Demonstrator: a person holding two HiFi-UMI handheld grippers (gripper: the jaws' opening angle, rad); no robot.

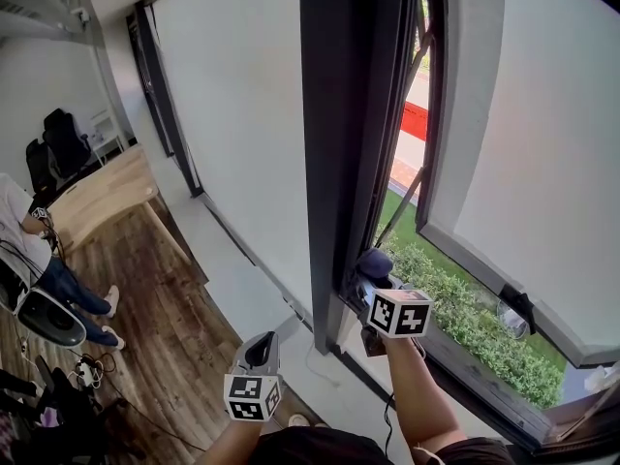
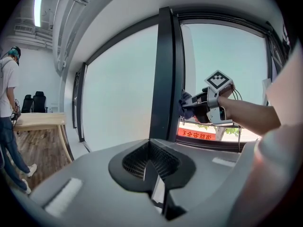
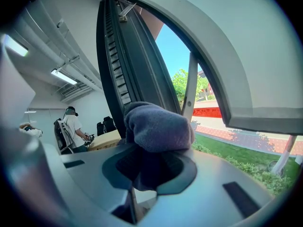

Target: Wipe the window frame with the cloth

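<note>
Right claw (image 3: 149, 169) clenched on cloth (image 3: 158, 126), wad bulging past tips against window frame (image 3: 118, 70); left claw (image 2: 152, 163) closed, empty

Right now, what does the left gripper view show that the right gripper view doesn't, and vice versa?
Only the left gripper view: the right gripper seen from outside, with its marker cube and the forearm behind it, plus the left gripper with its own jaws shut and empty.
Only the right gripper view: the cloth close up, clamped between its jaws, and the lawn outside.
Both: the dark window frame, the cloth at it, and a person standing in the room.
</note>
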